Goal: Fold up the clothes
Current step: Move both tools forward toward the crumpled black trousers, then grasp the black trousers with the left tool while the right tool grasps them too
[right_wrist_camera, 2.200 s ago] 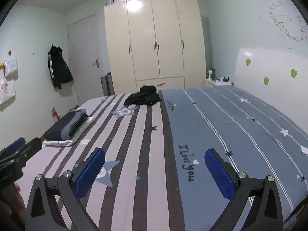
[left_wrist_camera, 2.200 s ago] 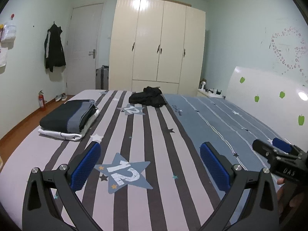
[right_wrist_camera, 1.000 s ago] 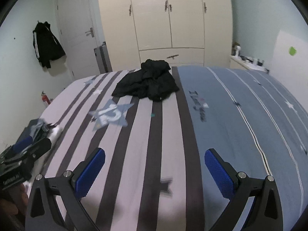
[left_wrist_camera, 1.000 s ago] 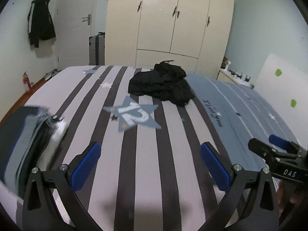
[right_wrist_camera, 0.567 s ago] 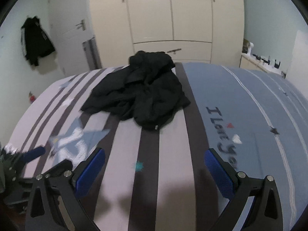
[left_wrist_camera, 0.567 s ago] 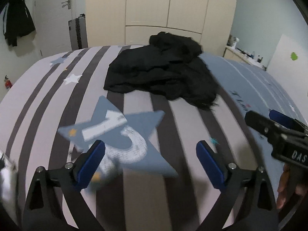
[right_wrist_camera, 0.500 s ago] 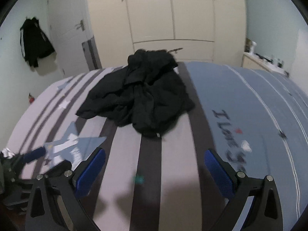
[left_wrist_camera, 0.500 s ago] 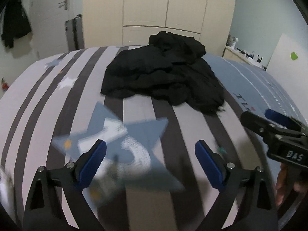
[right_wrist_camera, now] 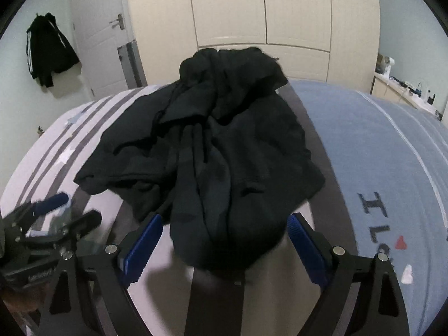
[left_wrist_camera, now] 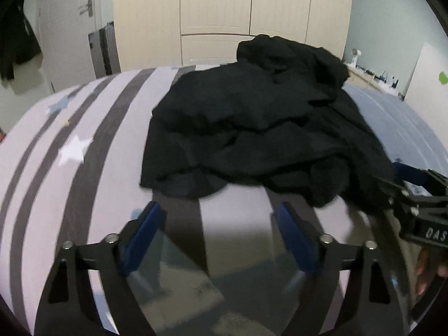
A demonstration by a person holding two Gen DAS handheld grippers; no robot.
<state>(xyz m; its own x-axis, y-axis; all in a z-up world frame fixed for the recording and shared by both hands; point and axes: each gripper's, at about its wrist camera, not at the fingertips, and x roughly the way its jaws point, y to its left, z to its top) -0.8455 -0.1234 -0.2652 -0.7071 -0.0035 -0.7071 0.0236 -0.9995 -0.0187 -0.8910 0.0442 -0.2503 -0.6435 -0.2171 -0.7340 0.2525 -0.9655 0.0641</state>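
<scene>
The black garment (right_wrist_camera: pixel 221 151) lies in a crumpled heap on the bed (right_wrist_camera: pixel 378 145), near its far end, straddling the line where the striped half of the cover meets the plain blue half. It is not yet spread or folded, so you are at the reach-and-pick-up step. The cloth looks soft, matte and limp, bunched into deep folds with no clear hem, collar or sleeve showing, so you cannot tell yet what kind of piece it is.

Your right tool (right_wrist_camera: pixel 224 240) has its blue ribbed pads either side of the near lobe of the heap; the jaws are closing, but the pads do not press the cloth yet. Your left tool (left_wrist_camera: pixel 218 238) sits short of the near left edge of the garment, jaws closing on nothing but the bed cover below.

Next you probably need to pinch two separate edges, not a thick wad, then lift and shake the piece flat. Limp fabric like this may drag hidden layers along.

Behind the bed stand a cream wardrobe (right_wrist_camera: pixel 263 11) with smooth panelled doors, a white door (right_wrist_camera: pixel 98 36), and a dark jacket (right_wrist_camera: pixel 47 50) hung on the wall.
</scene>
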